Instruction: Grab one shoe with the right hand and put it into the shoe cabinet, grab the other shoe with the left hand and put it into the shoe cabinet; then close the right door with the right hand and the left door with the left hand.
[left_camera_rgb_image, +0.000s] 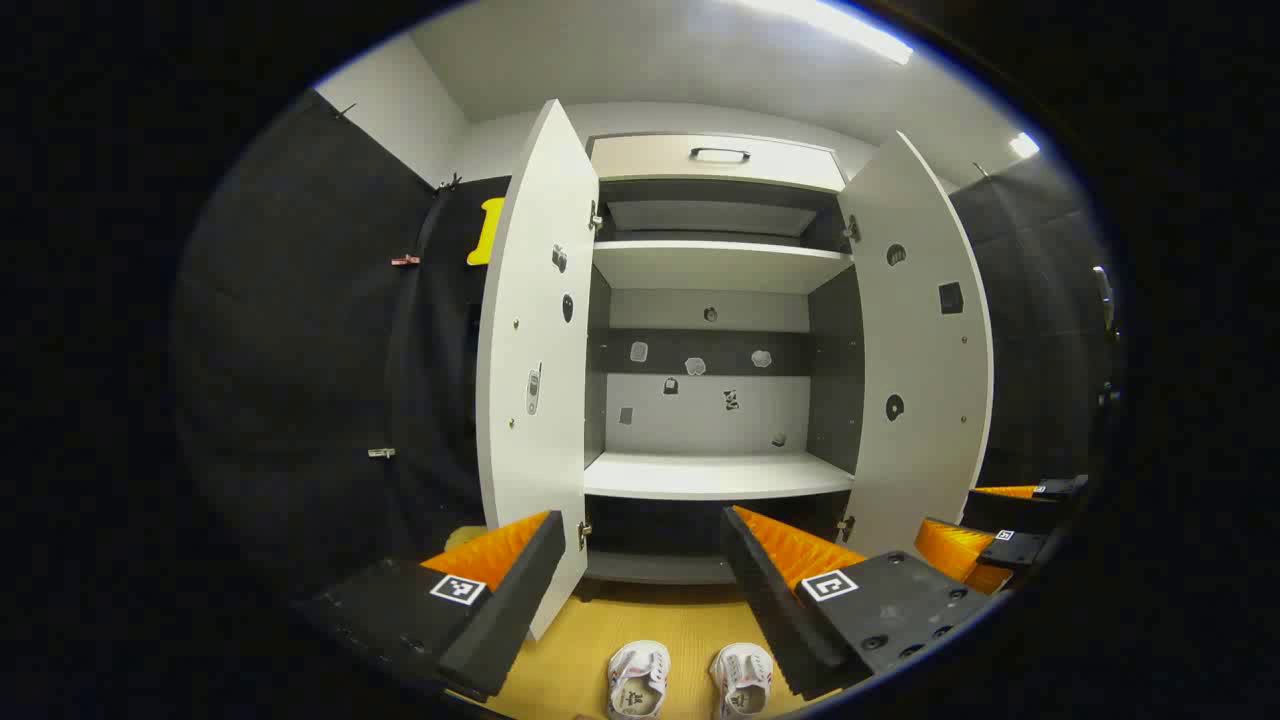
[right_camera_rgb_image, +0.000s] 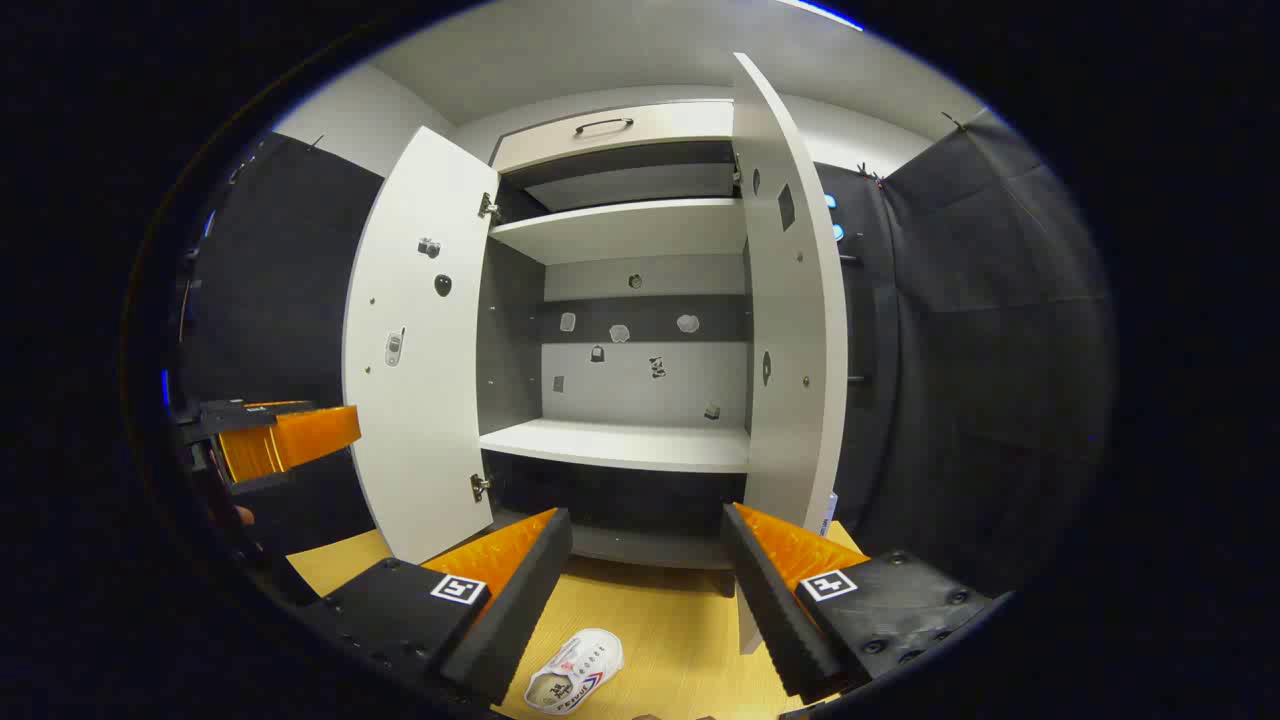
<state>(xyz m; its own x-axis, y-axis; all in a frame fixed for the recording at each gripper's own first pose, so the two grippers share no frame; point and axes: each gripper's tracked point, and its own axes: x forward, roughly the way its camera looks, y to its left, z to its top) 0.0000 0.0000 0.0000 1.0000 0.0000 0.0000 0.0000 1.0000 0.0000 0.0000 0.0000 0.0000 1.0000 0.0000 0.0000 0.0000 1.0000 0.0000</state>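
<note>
Two white shoes lie side by side on the yellowish floor before the cabinet, one (left_camera_rgb_image: 637, 682) left of the other (left_camera_rgb_image: 742, 680). My left gripper (left_camera_rgb_image: 640, 520) hovers open above them, nothing between its fingers. The white shoe cabinet (left_camera_rgb_image: 716, 475) stands ahead with its left door (left_camera_rgb_image: 535, 350) and right door (left_camera_rgb_image: 925, 350) swung wide. In the right gripper view one shoe (right_camera_rgb_image: 573, 685) lies on its side below my open right gripper (right_camera_rgb_image: 645, 515). The cabinet (right_camera_rgb_image: 620, 443) there shows its left door (right_camera_rgb_image: 420, 340) and right door (right_camera_rgb_image: 795, 300) open. The right gripper (left_camera_rgb_image: 985, 520) also appears far right in the left gripper view.
The cabinet has a middle shelf (left_camera_rgb_image: 716, 265), a bare lower shelf and a top drawer with a dark handle (left_camera_rgb_image: 718, 154). Small stickers dot the back panel and doors. Black cloth walls flank both sides. The left gripper (right_camera_rgb_image: 280, 435) shows at the left edge of the right gripper view.
</note>
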